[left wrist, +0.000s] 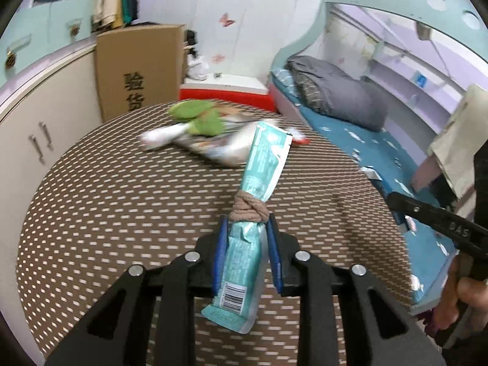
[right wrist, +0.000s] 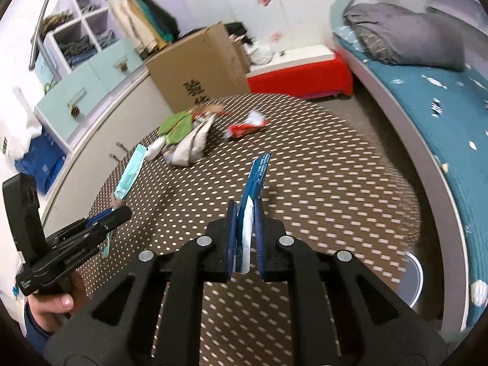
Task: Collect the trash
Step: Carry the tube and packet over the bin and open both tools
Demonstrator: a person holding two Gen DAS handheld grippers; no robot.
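Both grippers loaded, more trash left on the table

Left gripper [left wrist: 247, 244] is clamped on a teal foil wrapper tied with a tan string knot [left wrist: 259, 183], pads pinching just below the knot; right gripper [right wrist: 246, 231] is clamped edge-on on a thin blue-and-white plastic wrapper [right wrist: 254, 183]. Both are light, limp and slick film, so I'd grip mid-body or at the knot, not a loose end, or they'll flop and slide out. Farther across the brown dotted tablecloth [right wrist: 320, 183]: a crumpled white printed bag with green leaf-shaped pieces [right wrist: 186, 143] at far left, a small red-and-white wrapper [right wrist: 244, 128] just right of it; take the bag's bunched fold
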